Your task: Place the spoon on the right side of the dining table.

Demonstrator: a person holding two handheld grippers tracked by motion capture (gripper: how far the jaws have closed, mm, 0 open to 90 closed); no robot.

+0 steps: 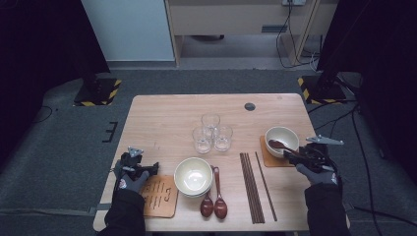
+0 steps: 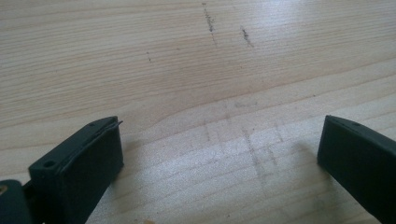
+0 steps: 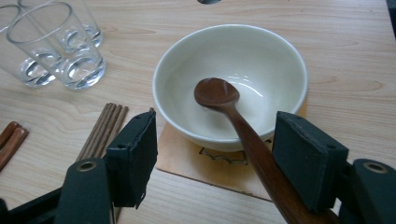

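My right gripper (image 3: 215, 158) hovers at the right edge of the table (image 1: 162, 118), just in front of the white bowl (image 3: 261, 56) on its wooden coaster (image 3: 187, 161). Its jaws stand spread wide. The wooden spoon (image 3: 243, 130) lies with its head inside the bowl, and its handle leans over the rim and passes between my jaws, close to the right pad; I cannot tell if it touches it. To the left of the bowl lie the chopsticks (image 1: 252, 184) near, and three glasses (image 1: 211, 132) farther back; these narrow my room on that side.

My left gripper (image 2: 219, 154) rests low over bare wood near the left edge, its jaws spread and with nothing between them. Beside it is a second coaster (image 1: 160, 195), then a stack of bowls (image 1: 193, 176) and two more spoons (image 1: 214, 204). The far half of the table is free. Around it is grey carpet.
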